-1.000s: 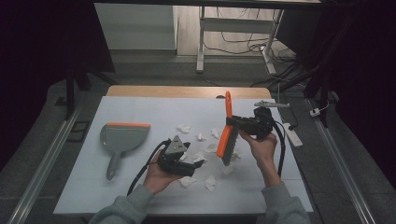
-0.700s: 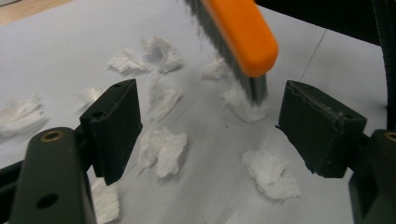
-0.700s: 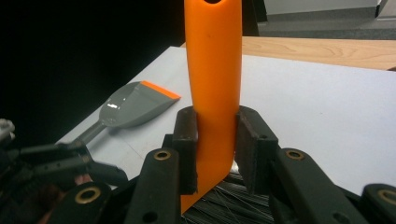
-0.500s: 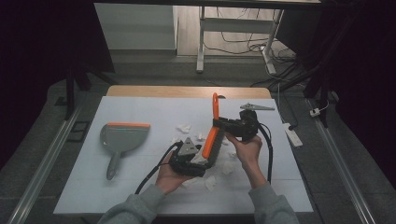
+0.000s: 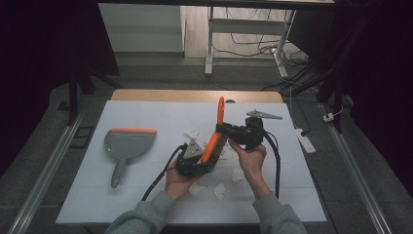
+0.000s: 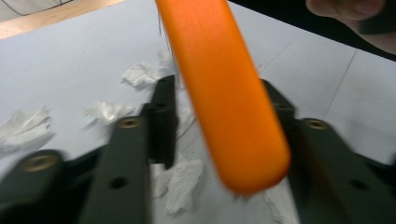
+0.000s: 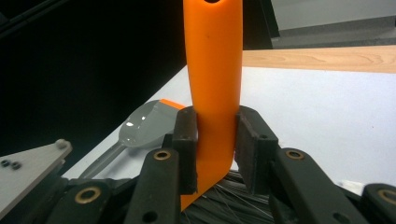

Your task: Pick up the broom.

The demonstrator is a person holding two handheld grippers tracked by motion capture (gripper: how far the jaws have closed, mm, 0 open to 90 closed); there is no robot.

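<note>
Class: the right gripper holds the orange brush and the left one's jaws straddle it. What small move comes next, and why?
Probably shut the left gripper on the orange brush: its handle lies between those open jaws, while the right gripper clamps it near the bristles.

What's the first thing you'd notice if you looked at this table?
The bright orange plastic brush handle stands out most, clamped in the right gripper near the middle of the white table. Crumpled white paper scraps lie scattered around it, and a grey dustpan with an orange edge rests to the left.
</note>
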